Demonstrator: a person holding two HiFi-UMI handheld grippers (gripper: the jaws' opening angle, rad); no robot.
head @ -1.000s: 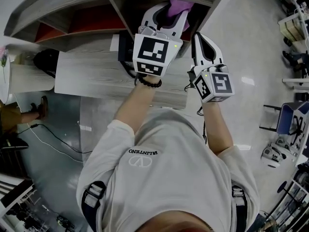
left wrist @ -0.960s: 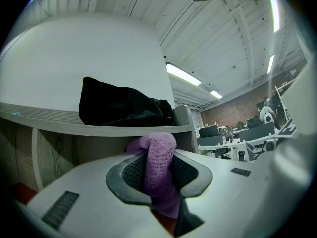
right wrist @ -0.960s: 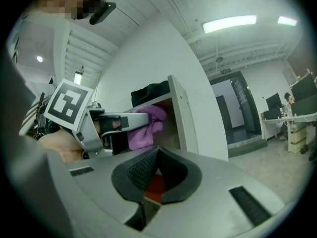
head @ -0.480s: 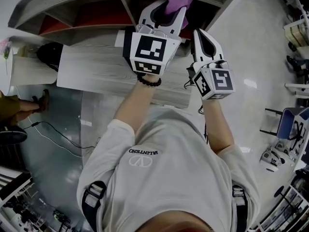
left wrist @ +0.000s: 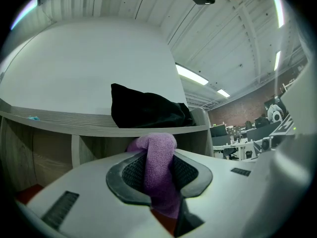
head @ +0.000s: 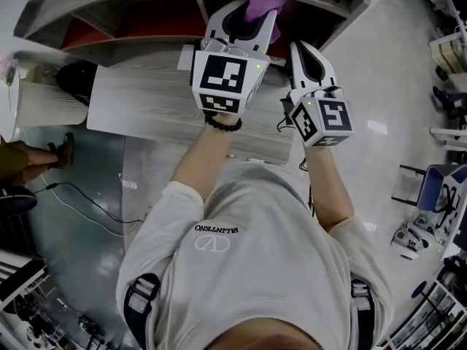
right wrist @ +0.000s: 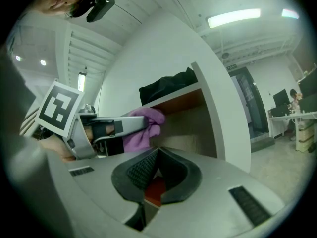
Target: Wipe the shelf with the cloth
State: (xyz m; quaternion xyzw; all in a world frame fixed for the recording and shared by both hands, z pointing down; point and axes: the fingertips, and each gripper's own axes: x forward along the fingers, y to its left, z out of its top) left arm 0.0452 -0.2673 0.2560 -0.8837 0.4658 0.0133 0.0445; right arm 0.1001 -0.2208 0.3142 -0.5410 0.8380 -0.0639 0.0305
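Left hand-held gripper [head: 249,9] [left wrist: 158,171]: jaws clamped on the purple cloth [left wrist: 159,155] [head: 263,1]. A fold bulges above the pads and the rest hangs down between them. Seen from the right gripper view, the cloth [right wrist: 142,127] sticks out of the left jaw tips at the mouth of an open shelf compartment. Can't tell if it touches the board.

Right hand-held gripper [head: 307,58] [right wrist: 155,166]: jaws pressed together at the tips, nothing pinched. It is just beside the left one on its right, set lower and outside the compartment.

Shelf [left wrist: 74,125] [head: 139,6]: grey wood-grain boards with a divider and a reddish compartment floor [head: 149,25]. A black bag [left wrist: 147,111] [right wrist: 168,90] sits on the top board, above the cloth.

In the head view, a pale wood-grain desk [head: 139,115] sits under both hand-held grippers. There is a black bracelet [head: 224,125] on the person's left wrist, and the person wears a white T-shirt.
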